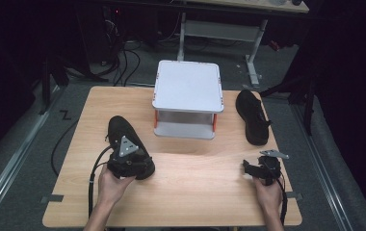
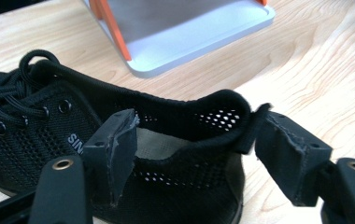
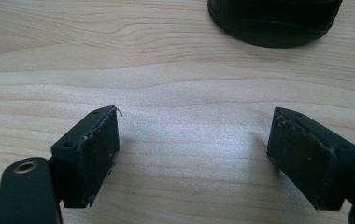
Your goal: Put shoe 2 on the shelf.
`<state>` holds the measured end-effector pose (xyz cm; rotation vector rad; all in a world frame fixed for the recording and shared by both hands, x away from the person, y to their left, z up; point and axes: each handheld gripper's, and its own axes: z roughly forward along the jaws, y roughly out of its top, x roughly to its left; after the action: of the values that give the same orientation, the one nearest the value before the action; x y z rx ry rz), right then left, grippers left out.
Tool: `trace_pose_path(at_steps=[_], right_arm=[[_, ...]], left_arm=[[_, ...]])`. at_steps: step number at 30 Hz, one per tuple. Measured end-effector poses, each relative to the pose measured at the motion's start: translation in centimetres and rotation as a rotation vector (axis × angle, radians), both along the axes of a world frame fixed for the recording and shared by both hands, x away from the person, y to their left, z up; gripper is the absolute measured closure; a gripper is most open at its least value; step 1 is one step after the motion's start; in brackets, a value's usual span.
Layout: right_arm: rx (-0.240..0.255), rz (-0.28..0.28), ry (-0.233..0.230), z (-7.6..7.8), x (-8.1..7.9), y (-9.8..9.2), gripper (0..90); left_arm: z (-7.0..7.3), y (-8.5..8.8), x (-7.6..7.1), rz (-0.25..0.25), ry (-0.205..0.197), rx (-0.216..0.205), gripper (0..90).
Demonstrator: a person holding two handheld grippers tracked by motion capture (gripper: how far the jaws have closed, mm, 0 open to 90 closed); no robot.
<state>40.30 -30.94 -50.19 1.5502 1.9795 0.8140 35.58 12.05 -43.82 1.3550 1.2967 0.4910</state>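
Observation:
A black mesh lace-up shoe (image 1: 121,132) lies on the left half of the wooden table (image 1: 195,192), toe pointing away. My left gripper (image 1: 134,161) is open at its heel. In the left gripper view, the left gripper (image 2: 199,116) straddles the heel collar of that shoe (image 2: 35,135), with one pad inside the opening and the other just outside the heel tab. A second black shoe (image 1: 252,115) lies at the right rear, and its end (image 3: 273,18) shows in the right gripper view. My right gripper (image 1: 260,166) hovers low over bare wood in front of it, and the right gripper (image 3: 195,115) is open and empty.
A white two-tier shelf (image 1: 188,86) with orange posts stands at the middle back of the table; its lower tray (image 2: 189,28) is just beyond the left shoe. Bare wood lies between the two grippers. Beyond the table are a dark floor, cables and another desk's legs.

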Motion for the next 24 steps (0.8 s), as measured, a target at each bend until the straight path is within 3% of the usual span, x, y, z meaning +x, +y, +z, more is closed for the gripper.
trace_pose_path(at_steps=[3,13,16,22,24], right_arm=[[0.001,0.001,0.000,0.0,0.0,0.0,16.5],[0.002,0.002,0.001,0.0,0.0,0.0,16.5],[0.001,0.002,0.000,0.0,0.0,0.0,16.5],[0.001,0.003,0.000,0.0,0.0,0.0,16.7],[0.002,0.003,0.000,0.0,0.0,0.0,16.7]], left_arm=[[-0.2,-0.2,0.4,-0.001,0.008,0.008,33.6],[-1.9,-1.5,1.8,-0.011,0.051,0.091,39.0],[-2.4,-1.5,2.1,-0.013,0.058,0.088,40.2],[-3.3,-1.5,2.6,-0.012,0.080,0.034,41.6],[-3.5,-1.5,2.7,-0.016,0.081,0.043,42.0]])
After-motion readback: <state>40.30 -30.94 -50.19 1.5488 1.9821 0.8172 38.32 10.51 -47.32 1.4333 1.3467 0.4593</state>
